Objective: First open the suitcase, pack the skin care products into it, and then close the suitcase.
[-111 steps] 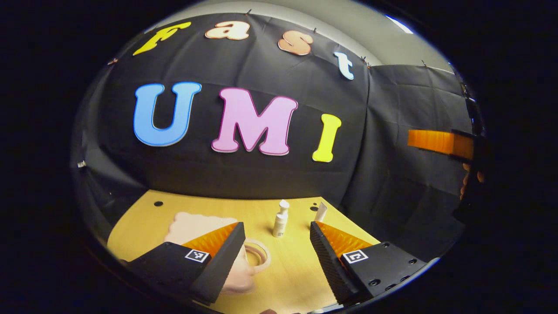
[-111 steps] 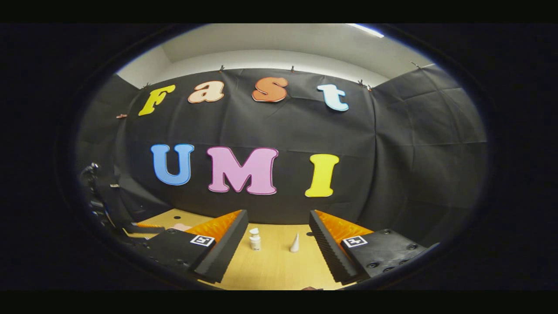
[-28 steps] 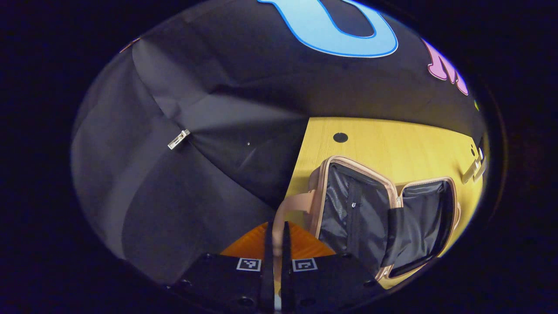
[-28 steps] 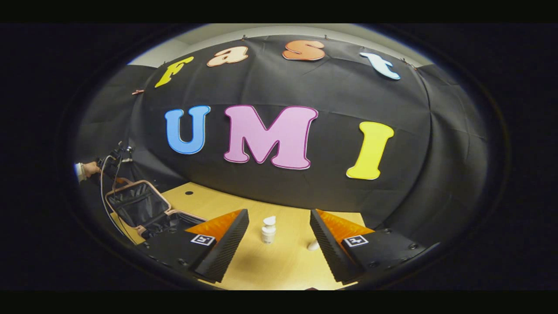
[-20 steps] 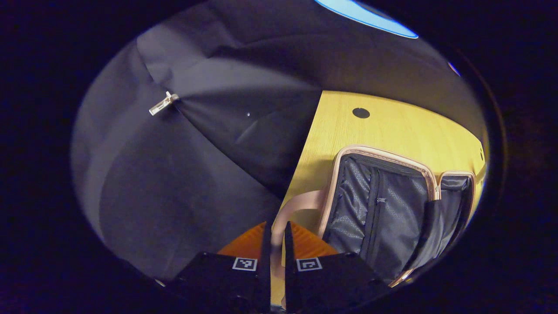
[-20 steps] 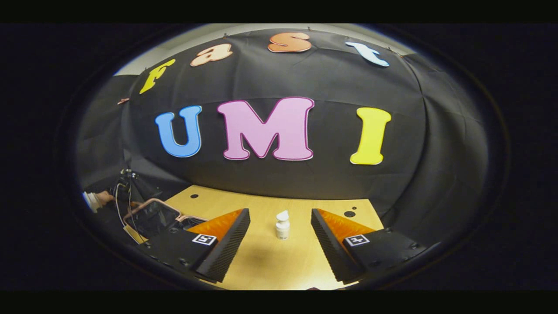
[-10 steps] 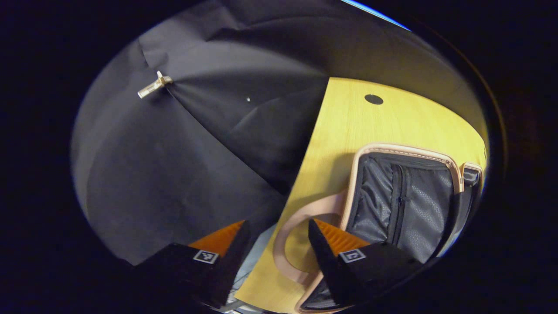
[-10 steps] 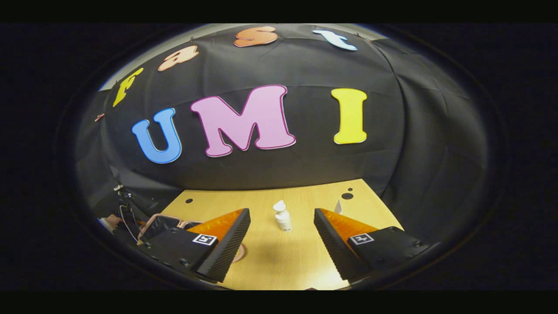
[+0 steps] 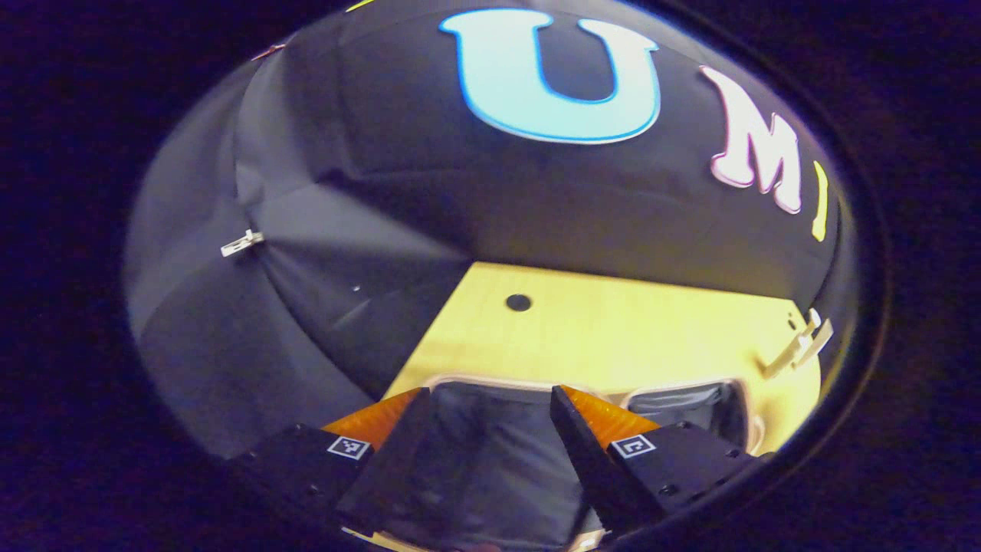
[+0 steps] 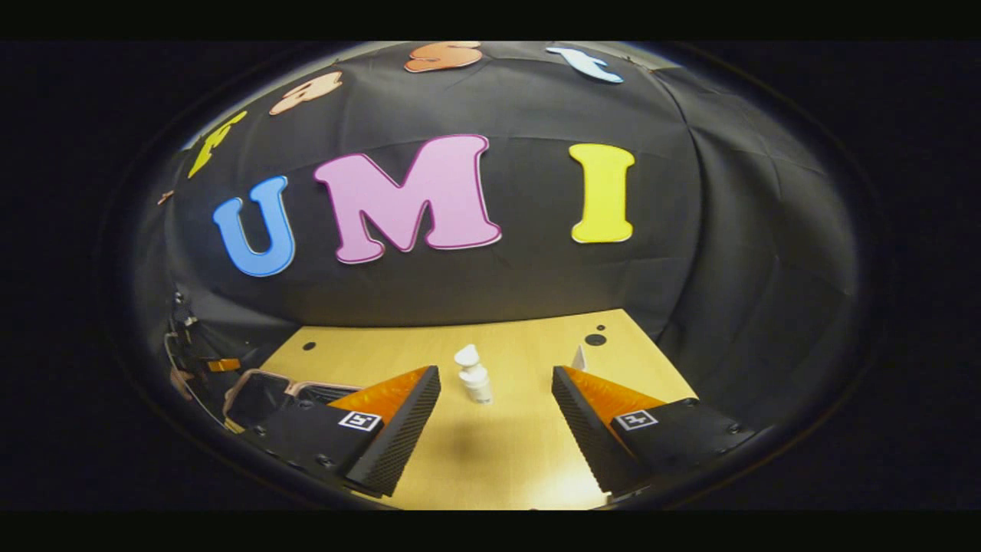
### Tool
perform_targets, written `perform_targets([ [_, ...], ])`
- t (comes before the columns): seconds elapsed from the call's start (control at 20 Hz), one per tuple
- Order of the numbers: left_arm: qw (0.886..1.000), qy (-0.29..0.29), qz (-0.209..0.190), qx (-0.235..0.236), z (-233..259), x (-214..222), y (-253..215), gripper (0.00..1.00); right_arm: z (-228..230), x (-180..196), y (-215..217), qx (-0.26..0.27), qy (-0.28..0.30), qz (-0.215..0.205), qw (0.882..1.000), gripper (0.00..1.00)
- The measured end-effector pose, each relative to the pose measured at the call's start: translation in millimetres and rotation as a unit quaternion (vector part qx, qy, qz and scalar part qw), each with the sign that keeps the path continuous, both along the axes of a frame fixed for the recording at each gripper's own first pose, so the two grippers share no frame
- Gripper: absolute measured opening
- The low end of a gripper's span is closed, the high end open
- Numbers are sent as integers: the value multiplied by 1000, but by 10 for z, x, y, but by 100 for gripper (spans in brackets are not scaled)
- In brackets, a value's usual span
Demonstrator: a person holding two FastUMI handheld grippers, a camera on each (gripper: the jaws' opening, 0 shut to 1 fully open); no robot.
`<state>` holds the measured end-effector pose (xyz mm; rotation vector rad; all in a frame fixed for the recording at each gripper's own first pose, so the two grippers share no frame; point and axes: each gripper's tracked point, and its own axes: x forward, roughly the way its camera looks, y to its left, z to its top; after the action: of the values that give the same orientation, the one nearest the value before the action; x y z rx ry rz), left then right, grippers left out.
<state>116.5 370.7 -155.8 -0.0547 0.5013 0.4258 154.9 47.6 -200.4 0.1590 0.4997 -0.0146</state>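
The pink suitcase [image 9: 483,460] lies open on the table, its dark lining facing up, right under my left gripper [image 9: 488,395], which is open and holds nothing. Its second half [image 9: 690,406] lies to the right. Two white skin care items [image 9: 797,349] show blurred at the table's far right. In the right gripper view, a white pump bottle [image 10: 473,376] stands just ahead of my open right gripper [image 10: 495,373], slightly left of centre. A white tube [image 10: 579,358] peeks out behind the right finger. The open suitcase [image 10: 260,395] lies at the left.
The yellow wooden table [image 10: 498,460] has small round holes, one [image 9: 519,302] near its back edge and one [image 10: 595,339] at the far right. Black cloth walls close in the table at the back and both sides. An orange finger [image 10: 222,365] of my left gripper shows above the suitcase.
My left gripper, shut on the suitcase handle a second ago, opened, let it go and swung over the open suitcase. My right gripper drifted slightly, the bottle now a little left of centre.
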Motion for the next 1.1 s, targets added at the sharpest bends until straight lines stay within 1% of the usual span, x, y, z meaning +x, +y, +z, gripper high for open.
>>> perform_targets([
  [0.05,999,-20,-30,-15,64,176,-406,98,-45,15,-60,-7,-2,-3,1000,94],
  [0.15,994,-54,-87,-46,205,407,-1236,98,-194,55,-148,-20,3,2,1000,94],
  [0.2,991,-60,-106,-57,215,438,-1536,98,-290,87,-174,-20,8,6,1000,94],
  [0.25,989,-60,-123,-63,210,533,-1859,98,-384,105,-178,-15,15,15,1000,94],
  [0.35,985,-33,-149,-81,20,649,-2377,97,-600,138,-246,-14,33,24,999,94],
  [0.4,983,-27,-158,-88,-66,715,-2604,97,-682,181,-308,-16,35,24,999,94],
  [0.45,982,-22,-168,-84,-170,790,-2805,97,-796,219,-419,-21,42,18,999,94],
  [0.5,982,-11,-173,-74,-278,840,-2978,97,-906,233,-528,-30,53,11,998,94],
  [0.6,980,1,-190,-60,-469,994,-3293,97,-1158,336,-654,-35,69,16,997,94],
  [0.7,976,26,-207,-62,-770,1193,-3601,96,-1379,431,-737,-40,87,25,995,94],
  [0.8,974,48,-207,-72,-1024,1382,-3820,97,-1583,509,-813,-42,103,32,993,94],
  [0.85,974,59,-204,-75,-1142,1477,-3908,97,-1668,563,-822,-40,107,35,993,94],
  [0.9,974,71,-202,-76,-1266,1557,-3965,92,-1762,622,-824,-36,113,41,992,94],
  [0.95,973,80,-201,-74,-1363,1636,-4023,97,-1868,660,-829,-34,120,45,991,94],
  [1.1,970,99,-212,-61,-1601,1840,-4159,97,-2148,762,-864,-34,141,58,988,94],
])
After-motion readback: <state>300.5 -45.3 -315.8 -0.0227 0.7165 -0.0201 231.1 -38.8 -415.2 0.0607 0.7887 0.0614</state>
